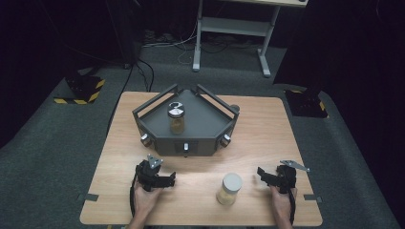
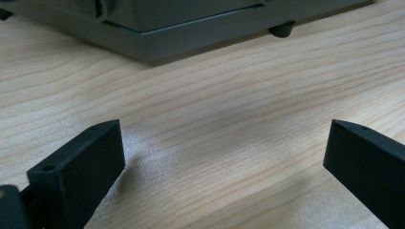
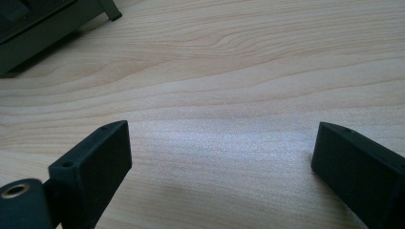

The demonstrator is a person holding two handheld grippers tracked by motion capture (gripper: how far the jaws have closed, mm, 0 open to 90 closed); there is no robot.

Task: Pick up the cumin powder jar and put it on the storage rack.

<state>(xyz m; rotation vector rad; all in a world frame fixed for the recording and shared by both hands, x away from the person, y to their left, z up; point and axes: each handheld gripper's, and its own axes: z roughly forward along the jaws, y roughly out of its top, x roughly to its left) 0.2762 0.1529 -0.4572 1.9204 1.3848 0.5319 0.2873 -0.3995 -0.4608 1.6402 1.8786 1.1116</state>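
I am at a pale wooden table [image 1: 267, 129] with rounded corners. On its far half stands a dark grey, five-sided metal tray [image 1: 206, 125] with raised rails and small knobs on its front faces; I take it as my landmark. Inside it, near the middle, stands a glass jar with a shiny metal lid [image 1: 176, 117] and yellowish contents. A second jar with a flat white lid [image 1: 229, 189] stands on the table, nearer to me than the tray and to its right.

My left gripper [image 1: 167, 180] rests on the wood in front of the tray, its black jaws spread wide around nothing. My right gripper [image 1: 261, 172] sits beyond the white-lidded jar, jaws equally wide and empty.

In both gripper views the tray is cut off at the top edge. I can read no writing on either jar.
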